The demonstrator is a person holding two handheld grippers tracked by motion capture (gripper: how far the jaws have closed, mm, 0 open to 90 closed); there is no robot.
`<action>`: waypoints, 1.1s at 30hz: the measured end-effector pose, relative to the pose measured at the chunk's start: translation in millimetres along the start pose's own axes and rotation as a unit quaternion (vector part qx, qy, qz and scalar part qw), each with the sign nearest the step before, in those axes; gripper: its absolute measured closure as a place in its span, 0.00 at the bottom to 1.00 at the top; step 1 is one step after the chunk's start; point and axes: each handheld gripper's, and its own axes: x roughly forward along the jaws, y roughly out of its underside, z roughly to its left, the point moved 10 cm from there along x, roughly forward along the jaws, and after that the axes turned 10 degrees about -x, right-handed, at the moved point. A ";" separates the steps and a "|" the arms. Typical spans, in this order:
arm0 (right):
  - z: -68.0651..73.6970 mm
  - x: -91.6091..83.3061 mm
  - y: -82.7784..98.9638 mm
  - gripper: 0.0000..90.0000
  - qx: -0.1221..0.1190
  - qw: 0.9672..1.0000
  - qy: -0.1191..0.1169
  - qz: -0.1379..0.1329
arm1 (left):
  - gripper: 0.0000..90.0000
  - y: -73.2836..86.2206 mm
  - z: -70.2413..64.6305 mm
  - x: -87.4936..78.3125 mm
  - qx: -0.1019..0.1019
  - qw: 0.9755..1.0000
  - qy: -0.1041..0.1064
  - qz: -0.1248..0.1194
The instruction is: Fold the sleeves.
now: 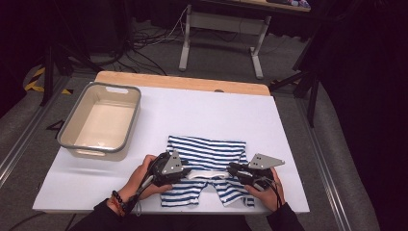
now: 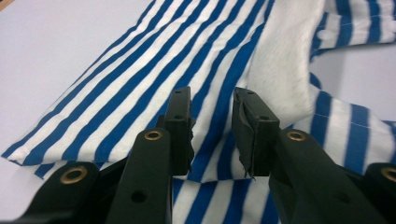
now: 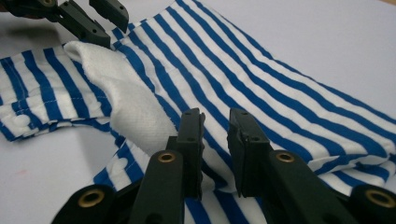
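Note:
A blue-and-white striped garment lies flat on the white table, toward the near edge. A strip of its white inner side is turned up between the two grippers. My left gripper points right at that strip's left end; its jaws stand apart over the striped cloth without pinching it. My right gripper points left at the strip's other end, jaws apart above the white fold and stripes. The left gripper appears far off in the right gripper view, jaws parted.
A grey-rimmed beige bin stands at the table's left, with nothing in it. A wooden strip runs along the far edge. Beyond are a desk frame and cables on the floor. White table surface stretches past the garment.

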 end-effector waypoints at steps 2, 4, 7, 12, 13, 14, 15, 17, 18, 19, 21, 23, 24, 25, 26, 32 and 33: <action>3.6 0.3 1.1 0.82 -0.002 1.000 -0.002 0.003 | 0.78 2.2 -4.0 -1.8 0.010 1.000 -0.001 0.007; 6.8 1.4 3.4 0.81 -0.011 1.000 0.002 0.015 | 0.78 5.7 -7.3 -3.1 0.021 1.000 -0.005 0.015; 11.4 2.3 9.1 0.80 -0.011 1.000 0.003 0.027 | 0.76 12.8 -11.3 -3.3 0.015 1.000 0.000 0.025; 15.7 2.1 19.1 0.75 -0.010 0.999 0.005 0.043 | 0.73 17.7 -10.0 1.5 0.007 0.999 -0.008 0.033; 15.4 1.7 19.9 0.74 -0.010 0.999 0.007 0.045 | 0.71 18.9 -8.3 2.1 0.005 0.999 -0.012 0.036; 15.0 1.5 20.0 0.73 -0.010 0.999 0.008 0.047 | 0.67 19.6 -7.6 2.6 -0.003 0.999 -0.013 0.037; 14.5 1.5 20.3 0.73 -0.011 0.999 0.010 0.048 | 0.66 19.9 -6.2 3.2 -0.005 0.999 -0.012 0.037; 13.6 3.0 23.0 0.73 -0.015 0.998 0.014 0.055 | 0.62 22.6 -2.0 5.5 -0.014 0.999 -0.009 0.039; 13.4 4.8 26.1 0.74 -0.019 0.998 0.014 0.063 | 0.63 24.7 -1.6 6.3 -0.025 0.999 -0.002 0.041; 13.3 5.5 26.5 0.75 -0.019 0.998 0.012 0.061 | 0.65 24.9 -0.9 6.8 -0.032 0.999 0.010 0.038; 11.9 5.8 26.6 0.77 -0.012 0.998 0.006 0.062 | 0.66 25.5 -0.7 6.6 -0.036 0.998 0.017 0.039; 11.4 5.9 26.9 0.80 -0.009 0.998 0.005 0.063 | 0.70 25.1 0.6 6.5 -0.033 0.999 0.015 0.040; 11.5 6.1 26.8 0.83 -0.010 0.998 0.006 0.065 | 0.76 25.2 0.7 6.3 -0.033 0.998 0.013 0.042; 11.5 6.2 26.5 0.86 -0.013 0.998 0.008 0.066 | 0.78 25.2 0.2 5.9 -0.033 0.998 0.012 0.047; 11.2 6.5 26.3 0.89 -0.017 0.997 0.012 0.069 | 0.81 25.2 0.2 5.9 -0.033 0.998 0.012 0.047; 9.3 5.1 23.2 0.94 -0.013 0.998 0.016 0.067 | 0.92 21.2 -2.2 4.4 0.002 0.998 -0.001 0.057; 8.7 4.2 22.1 0.94 -0.013 0.998 0.018 0.063 | 0.93 20.5 -2.7 4.3 0.003 0.998 0.000 0.055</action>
